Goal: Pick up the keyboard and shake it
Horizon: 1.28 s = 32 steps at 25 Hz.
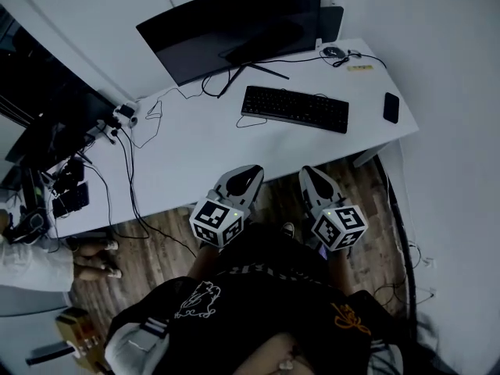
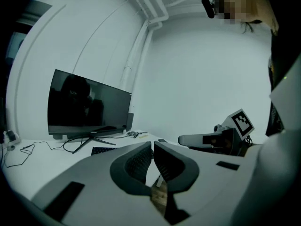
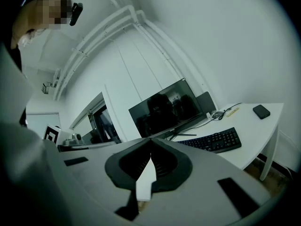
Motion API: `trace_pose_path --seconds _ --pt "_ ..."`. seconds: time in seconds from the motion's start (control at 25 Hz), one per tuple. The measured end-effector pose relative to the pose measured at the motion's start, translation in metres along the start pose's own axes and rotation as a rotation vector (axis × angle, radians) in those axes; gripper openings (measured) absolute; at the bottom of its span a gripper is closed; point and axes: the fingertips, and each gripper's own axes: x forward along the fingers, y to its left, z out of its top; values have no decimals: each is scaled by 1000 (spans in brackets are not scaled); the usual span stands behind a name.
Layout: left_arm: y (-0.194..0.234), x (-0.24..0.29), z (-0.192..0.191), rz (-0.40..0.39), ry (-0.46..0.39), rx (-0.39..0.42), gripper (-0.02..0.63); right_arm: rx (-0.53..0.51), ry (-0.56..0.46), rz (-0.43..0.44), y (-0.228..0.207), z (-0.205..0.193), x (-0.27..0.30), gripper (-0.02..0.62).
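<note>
The keyboard [image 1: 295, 108] lies flat on the white desk [image 1: 195, 147], in front of the monitor [image 1: 234, 26] and just off its stand, with its long side running slantwise toward the desk's right end. Nothing touches it. A dark phone [image 1: 391, 107] lies to its right near the desk corner, well apart from it. Thin cables [image 1: 129, 178] trail across the left part of the desk and down over its front edge. A second dark screen [image 1: 47, 123] stands at the far left.

Both grippers are held in front of the person's body, over the wooden floor [image 1: 375, 201] at the near edge of the desk, side by side and well short of the keyboard. The left gripper [image 1: 251, 170] points toward the desk, its marker cube [image 1: 216, 223] nearest the camera. In its own view the two jaws are pressed together at the tips with nothing between them, and the keyboard shows small beyond them, under the monitor. The right gripper [image 1: 310, 172] sits just right of the left one and points the same way. Its own view shows its jaws closed tip to tip and empty, with the keyboard off to the right of them on the desk, the phone farther right still
</note>
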Motion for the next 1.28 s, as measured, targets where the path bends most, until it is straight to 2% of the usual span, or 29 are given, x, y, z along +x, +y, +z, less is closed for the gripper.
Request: trace_pose_path --seconds 0.4,0.68,0.88,1.04,1.16,1.28 --pt "20 8 -7 46 40 -19 29 51 27 -20 -28 -13 14 18" --pt "49 52 -3 13 39 -21 31 63 37 -93 -68 -9 28 28" --pt "79 96 8 -37 16 -58 37 63 57 -162 -107 0 51 63" --pt "115 129 6 -37 62 -41 48 70 75 -226 -151 4 77 91" --pt "142 153 -3 -57 112 -65 119 81 91 -290 -193 2 93 108" --pt "170 175 -13 -72 158 -67 143 117 112 -365 -241 -6 104 136"
